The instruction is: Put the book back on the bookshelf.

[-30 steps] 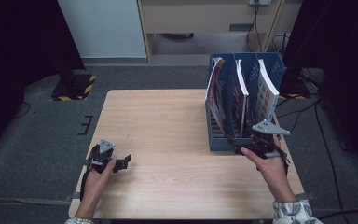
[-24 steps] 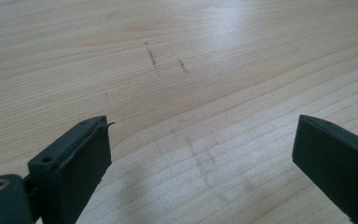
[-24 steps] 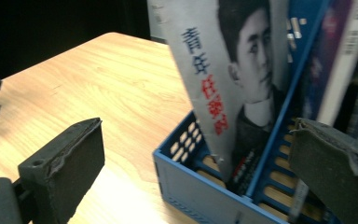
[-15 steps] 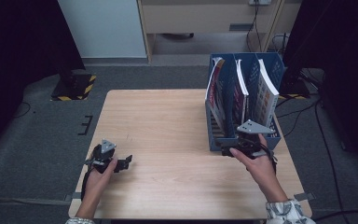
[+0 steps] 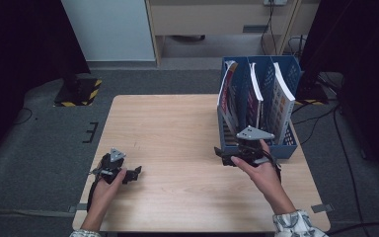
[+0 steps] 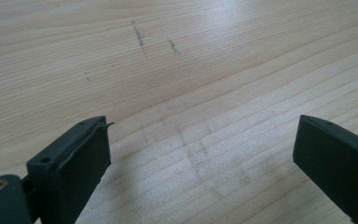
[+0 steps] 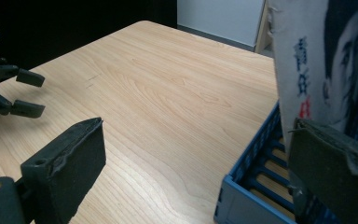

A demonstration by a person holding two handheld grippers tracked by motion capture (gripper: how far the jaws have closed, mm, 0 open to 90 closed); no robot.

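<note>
High view: a blue file rack [image 5: 281, 140] stands at about 3 o'clock on the bench [image 5: 177, 128], split into slots, with three books [image 5: 254, 101] standing upright in them, leaning a little toward 11 o'clock. The right gripper [image 5: 225, 157] sits at the rack's 8 o'clock corner, its grey plate just in front of the rack wall; its jaws are too small here to judge. The left gripper [image 5: 134, 173] rests near 7 o'clock on bare wood, well apart from the rack. The titles on the books cannot be read. Compared with half a second ago, the right gripper has moved a little toward 9 o'clock along the rack front; the left one has hardly shifted.

Left gripper view: the jaws stand wide over bare bench [image 6: 191, 70], nothing between them; faint pencil marks show on the wood.

Right gripper view: the jaws stand wide, holding nothing. The rack [image 7: 247, 196] corner lies between them toward 5 o'clock, and the nearest book's cover [image 7: 307, 70] rises behind the jaw at 4 o'clock, cut off at the top. The left gripper [image 7: 25, 93] shows at 9 o'clock, jaws parted.
</note>
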